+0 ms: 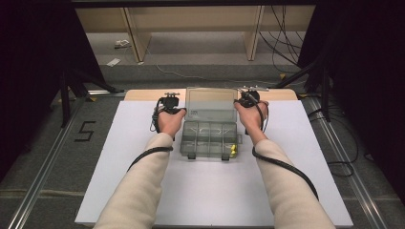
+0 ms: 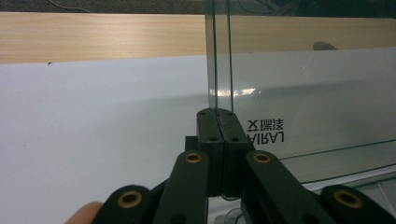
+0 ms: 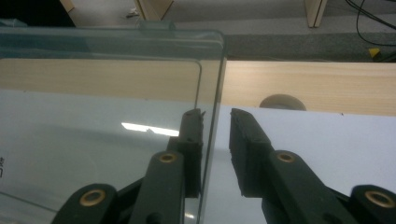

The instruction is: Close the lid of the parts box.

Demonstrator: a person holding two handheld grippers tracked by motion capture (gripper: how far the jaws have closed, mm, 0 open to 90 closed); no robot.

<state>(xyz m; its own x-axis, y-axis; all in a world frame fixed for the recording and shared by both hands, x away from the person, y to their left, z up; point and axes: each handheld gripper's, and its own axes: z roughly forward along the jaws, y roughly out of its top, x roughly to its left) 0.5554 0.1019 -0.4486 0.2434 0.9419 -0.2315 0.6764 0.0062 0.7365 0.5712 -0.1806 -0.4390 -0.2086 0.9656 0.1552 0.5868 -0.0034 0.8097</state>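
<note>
Sleeves, cream, come up from the near edge of the bench [image 1: 143, 191], forearms either side of the clear organizer box [image 1: 208, 138].

Box sits mid-bench on the white sheet, tray part toward me, divided into compartments; something yellow [image 1: 233, 150] in the near right compartment. Lid [image 1: 210, 104] stands raised at the far side, roughly upright.

My left gripper [image 2: 217, 114]: fingers pressed together on the left edge of the lid, clear plastic running up out of the seam between them. Mirrored lettering shows through the pane just to the side.

My right gripper [image 3: 215, 114]: fingers parted, straddling the right edge of the lid. One finger lies behind the pane, the other outside it with a gap of air between it and the plastic. Whether the inner finger touches the pane, I cannot tell.

Open room: bare white sheet wide on both outer sides of my hands, and between the box and me. Beyond the lid, a strip of bare wood [image 3: 303, 84], then the bench's far edge and the floor [image 1: 205, 50].
</note>
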